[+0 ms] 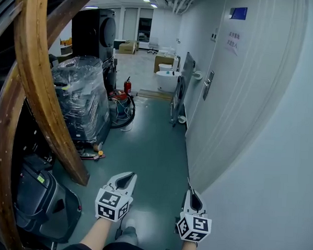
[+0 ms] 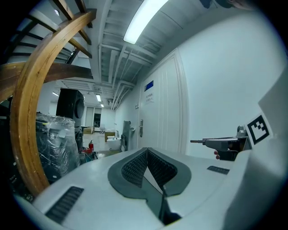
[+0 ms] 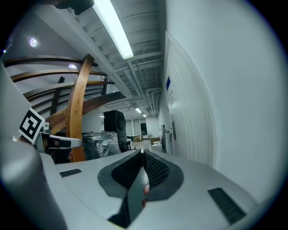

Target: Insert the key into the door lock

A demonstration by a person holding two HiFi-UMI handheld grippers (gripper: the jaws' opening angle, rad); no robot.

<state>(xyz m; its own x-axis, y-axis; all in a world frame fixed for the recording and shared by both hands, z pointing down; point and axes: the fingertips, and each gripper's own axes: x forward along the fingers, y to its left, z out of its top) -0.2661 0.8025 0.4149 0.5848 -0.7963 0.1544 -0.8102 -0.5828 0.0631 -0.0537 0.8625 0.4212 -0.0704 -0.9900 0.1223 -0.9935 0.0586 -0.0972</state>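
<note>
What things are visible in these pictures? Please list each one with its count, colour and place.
door: one, white, right wall
door lock: one, grey metal, on the door, far ahead
sign: one, blue, high on the door
wooden beam: one nearest, brown, curved, left
wrapped stack: one, clear plastic, left side
fire extinguisher: one, red, floor beyond the stack
bag: one, black, floor, lower left
key: one, thin metal, sticking out of the right claw
left claw: white, shut, empty
right claw: white, shut on key, beside the wall

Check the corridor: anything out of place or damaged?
Nothing looks damaged or spilled. Only oddity: a loose coil of cables sprawls on the floor beside the plastic-wrapped stack, across from the door. The key sits straight in the right gripper.
</note>
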